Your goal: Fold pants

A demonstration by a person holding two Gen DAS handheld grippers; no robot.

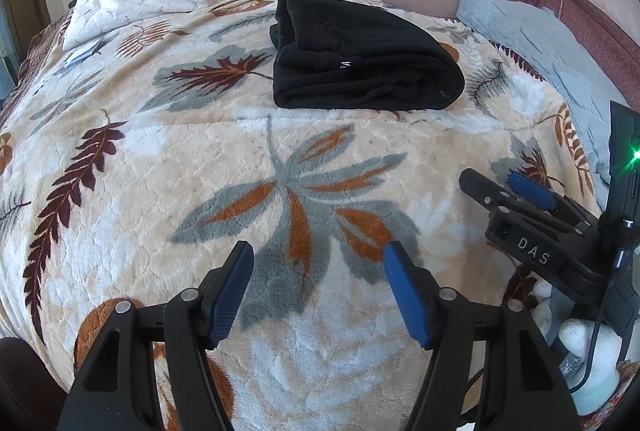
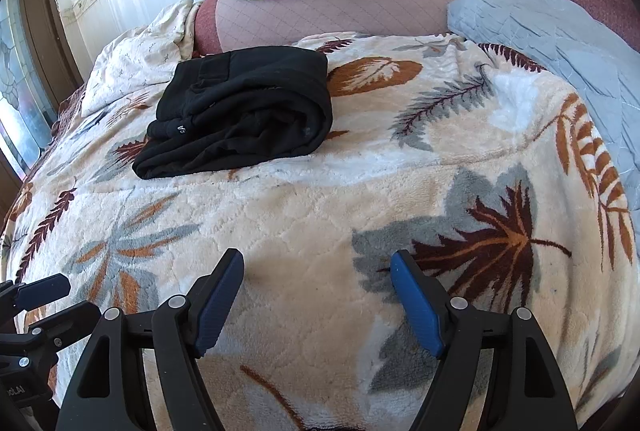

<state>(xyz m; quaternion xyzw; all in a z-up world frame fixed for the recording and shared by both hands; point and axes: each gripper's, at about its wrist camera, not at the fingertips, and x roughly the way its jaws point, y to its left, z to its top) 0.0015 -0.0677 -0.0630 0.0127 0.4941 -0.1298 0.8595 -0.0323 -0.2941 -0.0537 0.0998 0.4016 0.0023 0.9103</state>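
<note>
Black folded pants (image 1: 360, 55) lie well beyond both open jaws.

From my remote seat I could read little. In the left wrist view, the black body of the right gripper (image 1: 496, 191) carried the pale letters "DAS". In the right wrist view, the left gripper (image 2: 48, 295) showed a few pale letters at the frame's lower left edge, seen upside down and cut off, so I could not read them surely. The folded black pants (image 1: 360, 59) bore a small white tag with one or two characters, perhaps an "A", too small to make out in either view.
</note>
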